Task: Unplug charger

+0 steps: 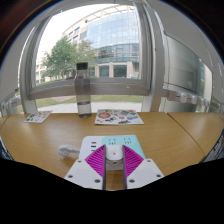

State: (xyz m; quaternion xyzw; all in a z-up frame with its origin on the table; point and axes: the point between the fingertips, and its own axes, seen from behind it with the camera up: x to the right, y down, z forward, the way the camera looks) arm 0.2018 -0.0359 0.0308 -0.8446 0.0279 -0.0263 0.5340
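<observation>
A small white charger (113, 155) sits plugged into a pale blue-white power strip (104, 142) that lies on the wooden table (170, 140). My gripper (113, 158) reaches down over the strip, with the charger between the two magenta pads (95, 160). Both pads press against the charger's sides. The charger's lower part is hidden between the fingers. A white cable end (68, 151) lies on the table just left of the strip.
A clear bottle with a dark cap (83, 90) stands upright beyond the strip. A colourful leaflet (118, 118) lies behind the strip and another (38, 117) lies further left. Large windows (110, 45) rise behind the table.
</observation>
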